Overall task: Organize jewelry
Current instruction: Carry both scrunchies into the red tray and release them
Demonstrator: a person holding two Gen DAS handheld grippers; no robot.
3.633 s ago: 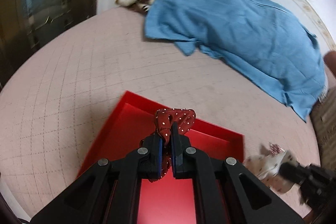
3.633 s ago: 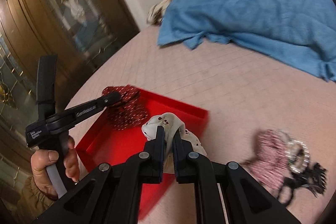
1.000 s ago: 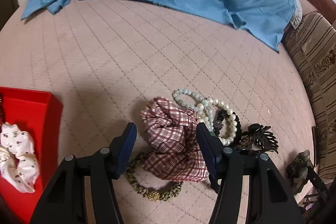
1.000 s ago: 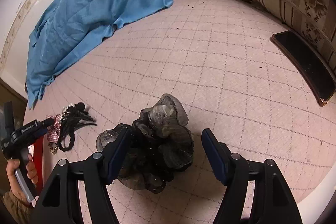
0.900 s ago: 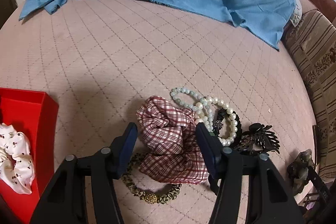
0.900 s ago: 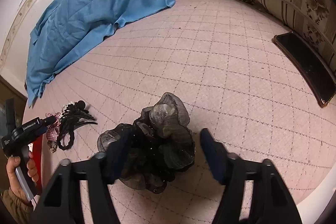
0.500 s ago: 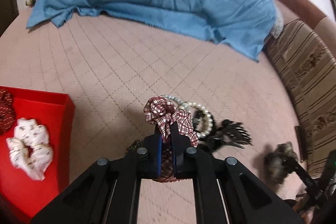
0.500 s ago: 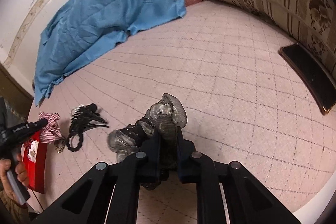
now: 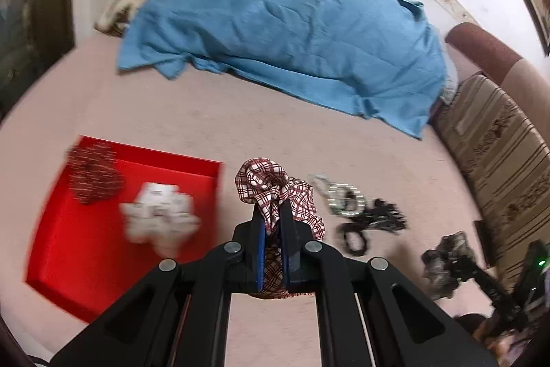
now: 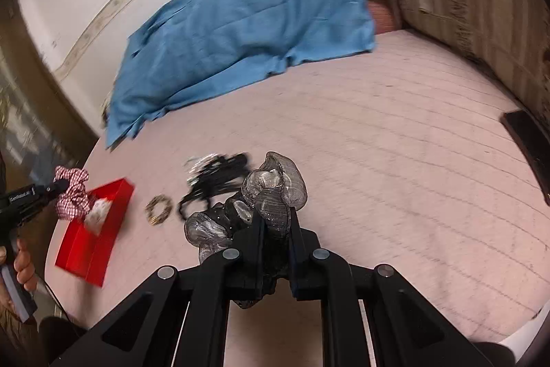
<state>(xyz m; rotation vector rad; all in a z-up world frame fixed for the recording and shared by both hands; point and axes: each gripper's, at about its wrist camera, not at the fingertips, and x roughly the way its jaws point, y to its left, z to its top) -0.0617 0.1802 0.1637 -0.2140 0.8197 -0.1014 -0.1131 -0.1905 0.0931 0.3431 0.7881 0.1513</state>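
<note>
My left gripper [image 9: 271, 215] is shut on a red plaid scrunchie [image 9: 275, 188] and holds it above the bed, just right of the red tray [image 9: 55, 250]. The tray holds a dark red dotted scrunchie [image 9: 92, 177] and a white scrunchie [image 9: 158, 215]. My right gripper [image 10: 276, 222] is shut on a grey-black sheer scrunchie [image 10: 271, 191], lifted off the bed. The left gripper [image 10: 62, 184] with the plaid scrunchie [image 10: 72, 191] shows at the left of the right wrist view, over the tray [image 10: 86, 257]. The right gripper's scrunchie [image 9: 447, 257] shows low right in the left wrist view.
A pearl bracelet [image 9: 340, 198] and black hair clips [image 9: 374, 222] lie on the pink quilted bed right of the tray. A gold bracelet [image 10: 158, 208] lies beside them. A blue cloth [image 9: 282, 30] covers the far side. A striped cushion [image 9: 508, 160] and a dark phone [image 10: 529, 140] are at the right.
Both grippers closed on their scrunchies and lifted them. The left one has swung toward the red tray; the right one has turned left toward the pile and tray.
</note>
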